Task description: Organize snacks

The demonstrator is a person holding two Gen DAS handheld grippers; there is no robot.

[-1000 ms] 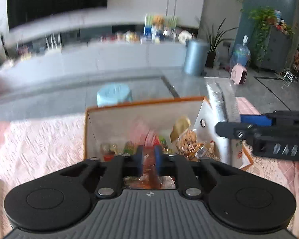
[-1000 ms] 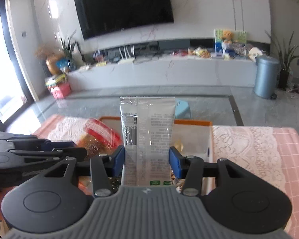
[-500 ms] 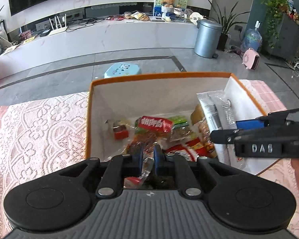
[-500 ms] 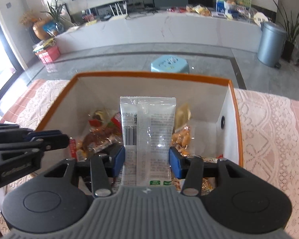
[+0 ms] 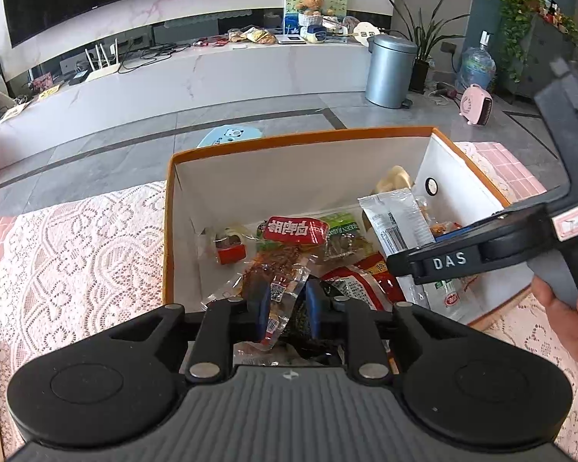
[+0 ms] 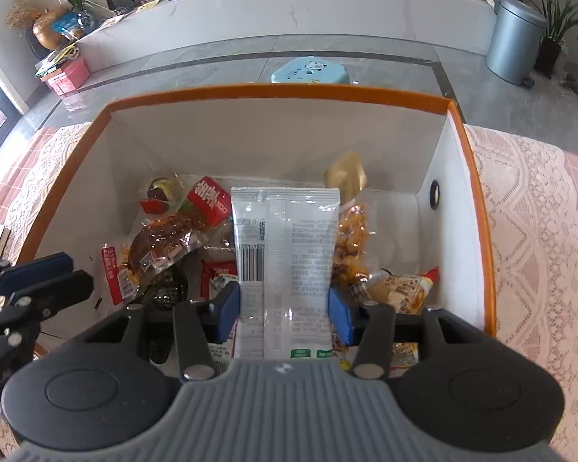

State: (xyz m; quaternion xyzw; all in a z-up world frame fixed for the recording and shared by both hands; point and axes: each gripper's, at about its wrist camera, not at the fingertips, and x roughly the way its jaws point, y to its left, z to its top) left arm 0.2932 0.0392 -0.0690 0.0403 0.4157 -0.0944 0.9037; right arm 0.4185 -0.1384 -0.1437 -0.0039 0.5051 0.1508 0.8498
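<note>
An orange-rimmed white box (image 5: 289,140) (image 6: 273,90) holds several snack packets. My left gripper (image 5: 286,308) hangs over its near left part. Its jaws are opening, and a clear packet of red-brown snack (image 5: 277,273) (image 6: 162,242) sags between them, against the left pad and clear of the right one. My right gripper (image 6: 284,313) (image 5: 408,250) points down into the box's right half. It grips a white snack packet (image 6: 285,238) (image 5: 399,219) by both side edges, upright, while its jaws start opening. In the right wrist view the left gripper (image 6: 73,271) shows at the left edge.
Inside the box lie a red packet (image 5: 294,229), a green packet (image 5: 341,235) and orange snacks (image 6: 350,231). The box stands on a pink lace tablecloth (image 5: 77,250). A hand (image 5: 566,308) holds the right gripper. Beyond the table stand a blue stool (image 6: 308,71) and a grey bin (image 5: 389,69).
Both grippers have sunk toward the box, the right one tipping down over it with the white packet. The left jaws have parted slightly around the clear packet.
</note>
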